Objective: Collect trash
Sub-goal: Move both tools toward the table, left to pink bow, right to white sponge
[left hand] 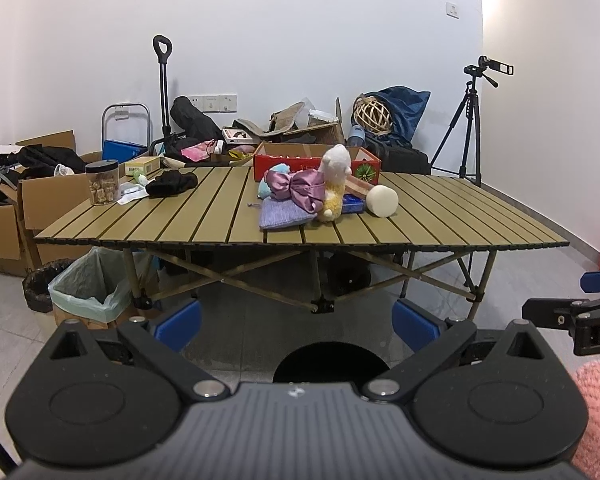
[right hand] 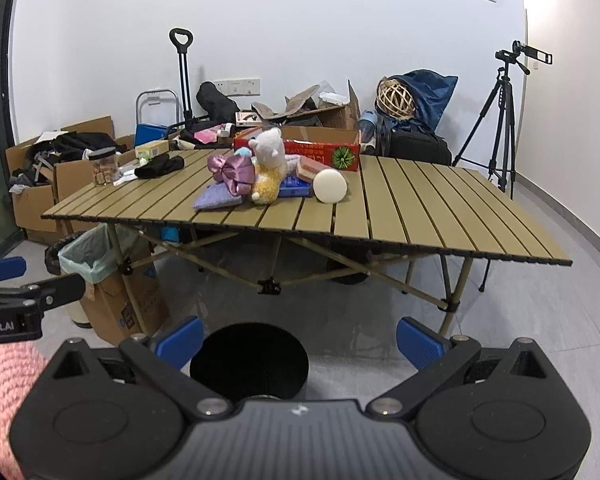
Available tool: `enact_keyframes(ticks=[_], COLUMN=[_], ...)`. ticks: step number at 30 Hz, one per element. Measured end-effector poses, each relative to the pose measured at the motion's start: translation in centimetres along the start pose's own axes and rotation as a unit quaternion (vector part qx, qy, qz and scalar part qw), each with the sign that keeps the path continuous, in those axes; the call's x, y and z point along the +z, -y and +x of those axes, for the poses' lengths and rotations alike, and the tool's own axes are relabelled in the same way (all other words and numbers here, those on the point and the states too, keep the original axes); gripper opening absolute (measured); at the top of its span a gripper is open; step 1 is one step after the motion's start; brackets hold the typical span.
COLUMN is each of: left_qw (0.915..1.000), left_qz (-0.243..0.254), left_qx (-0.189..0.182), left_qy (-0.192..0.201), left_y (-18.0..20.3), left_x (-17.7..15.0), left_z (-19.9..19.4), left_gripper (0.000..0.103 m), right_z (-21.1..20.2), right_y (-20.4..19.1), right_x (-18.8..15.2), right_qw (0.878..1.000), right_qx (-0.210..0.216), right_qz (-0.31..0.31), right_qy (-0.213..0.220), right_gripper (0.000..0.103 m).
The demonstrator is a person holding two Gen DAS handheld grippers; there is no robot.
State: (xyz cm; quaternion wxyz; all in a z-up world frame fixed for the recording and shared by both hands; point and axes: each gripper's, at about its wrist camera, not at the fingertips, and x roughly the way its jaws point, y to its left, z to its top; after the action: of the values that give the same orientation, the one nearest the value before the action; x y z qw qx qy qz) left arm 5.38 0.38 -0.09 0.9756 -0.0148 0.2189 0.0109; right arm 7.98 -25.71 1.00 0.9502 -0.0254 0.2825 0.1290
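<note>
Both grippers — left gripper (left hand: 296, 322), right gripper (right hand: 299, 338) — hover wide open, empty (short of the slatted table (left hand: 440, 220)).

Bag-lined trash bin (left hand: 94, 288) upright on floor beside table's left corner, crumpled white wrappers (left hand: 130, 192) on tabletop

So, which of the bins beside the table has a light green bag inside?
The cardboard box bin under the table's left corner; the round black bin behind it has none visible.
</note>
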Motion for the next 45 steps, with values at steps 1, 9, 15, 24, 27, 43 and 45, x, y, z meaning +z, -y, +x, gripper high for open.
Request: enact_keyframes(ticks=[1,9,15,24,27,43,45], left_qw=[1.0,0.9996,0.9989,0.9976,0.9971,0.9967,0.9966], left_qz=[-0.001,-0.021,-0.035,-0.053,-0.062,-0.078,-0.079], left_qx=[0.0,0.004,0.009,0.02,0.024,0.023,0.021], left_qy=[0.001,0.016,0.032,0.04,0.037,0.011,0.006], left_y=[0.0,-0.3,-0.6,-1.6,-2.1,-0.9,-0.6], left_x=[0.3,2.7,4.7,7.0,7.8,11.0,11.3], left_z=[0.3,3.1,5.8,10.4,12.7,23.8,25.1], left_gripper=[0.103,0.103,0.103,0.103,0.103,0.103,0.103], right_z=[0.4,3.5,6.5,11.9,13.9,23.7,24.6], right_y=[0.1,0.5,0.8,0.7,0.7,2.7,3.5], right_x=[0.3,3.0,5.0,8.1,9.2,13.1,13.5], right_qw=[1.0,1.0,0.999,0.998,0.998,0.997,0.996], right_qx=[0.003,0.017,0.03,0.043,0.043,0.031,0.031], right_qz=[0.001,-0.007,0.009,0.017,0.019,0.033,0.039], right_qy=[0.002,0.018,0.028,0.04,0.043,0.066,0.067], right_gripper=[0.103,0.103,0.103,0.103,0.103,0.103,0.103])
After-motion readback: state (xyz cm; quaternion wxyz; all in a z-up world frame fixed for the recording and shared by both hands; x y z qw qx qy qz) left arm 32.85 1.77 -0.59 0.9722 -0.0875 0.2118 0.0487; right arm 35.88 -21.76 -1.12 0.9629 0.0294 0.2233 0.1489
